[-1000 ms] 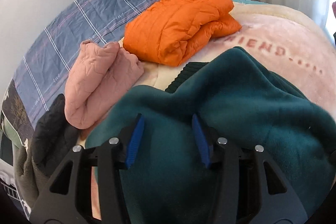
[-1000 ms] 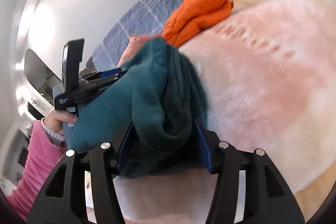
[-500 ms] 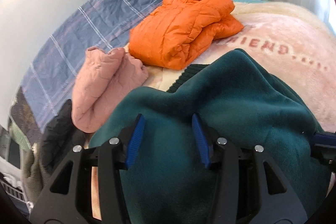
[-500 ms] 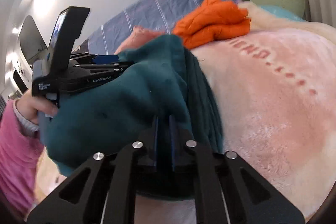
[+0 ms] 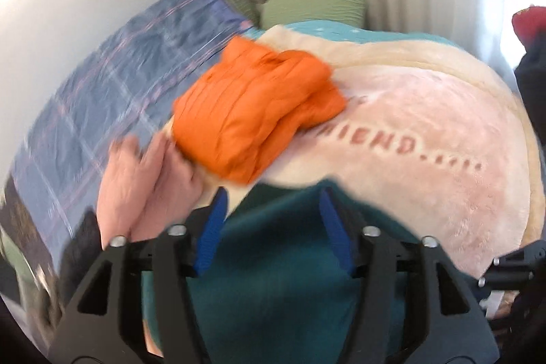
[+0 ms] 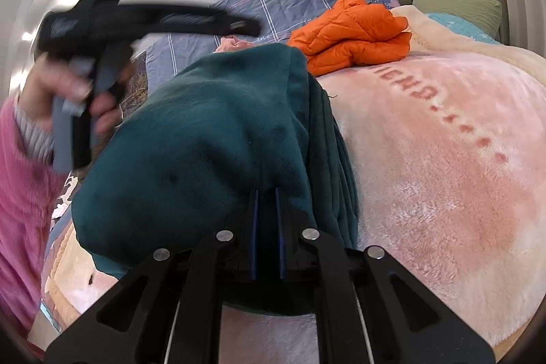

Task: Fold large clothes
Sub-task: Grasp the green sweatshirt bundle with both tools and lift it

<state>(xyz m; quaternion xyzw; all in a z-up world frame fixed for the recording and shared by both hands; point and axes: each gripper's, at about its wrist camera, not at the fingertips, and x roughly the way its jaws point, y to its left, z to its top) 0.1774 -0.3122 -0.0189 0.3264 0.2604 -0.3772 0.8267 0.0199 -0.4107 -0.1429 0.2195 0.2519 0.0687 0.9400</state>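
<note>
Your left gripper [image 5: 271, 227] is opening above the teal fleece garment [image 6: 211, 139], its pads clear of the cloth. The garment lies bunched on the pink blanket [image 6: 443, 159], and your right gripper [image 6: 265, 227] pinches its near edge.

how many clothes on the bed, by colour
orange: 1, folded orange puffer jacket
pink: 1, bunched pink garment
teal: 1, teal fleece garment
dark: 1, dark garment at the left edge of the left wrist view, too blurred to tell more
total: 4
</note>
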